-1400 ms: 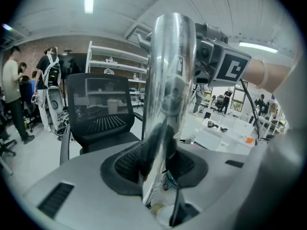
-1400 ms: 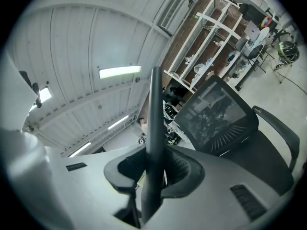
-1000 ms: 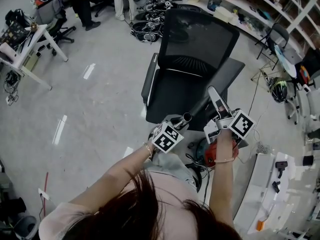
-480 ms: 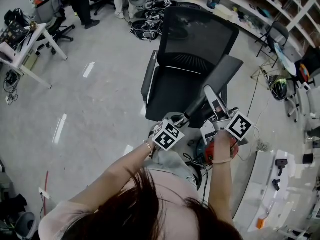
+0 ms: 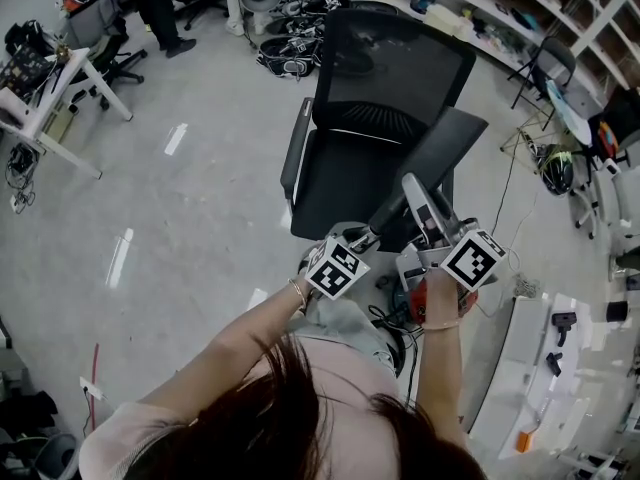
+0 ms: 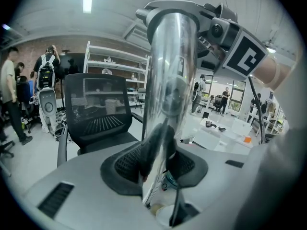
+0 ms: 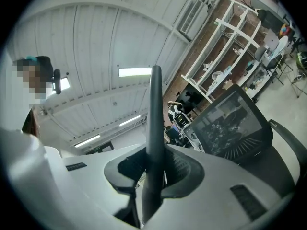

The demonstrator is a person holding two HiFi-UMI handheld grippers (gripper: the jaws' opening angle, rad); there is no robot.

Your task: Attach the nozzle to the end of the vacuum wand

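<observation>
My left gripper (image 5: 356, 244) is shut on the shiny vacuum wand (image 5: 368, 237), whose silver tube (image 6: 168, 95) rises between the pads in the left gripper view. My right gripper (image 5: 416, 192) is shut on the dark grey flat nozzle (image 5: 440, 163), held crosswise at the fingertips. In the right gripper view the nozzle (image 7: 154, 128) shows edge-on as a thin dark bar standing up from the jaws (image 7: 152, 172). The nozzle's lower end lies right at the wand's open end. Whether it is seated I cannot tell.
A black mesh office chair (image 5: 380, 88) stands straight ahead under both grippers. The red vacuum body (image 5: 418, 303) and cables lie by the person's feet. A white table (image 5: 560, 348) with small parts is at the right; desks, people and shelves stand further off.
My right gripper has shifted a little to the left with the nozzle and rolled slightly, bringing it closer to the wand's end. The left gripper and wand have kept still.
</observation>
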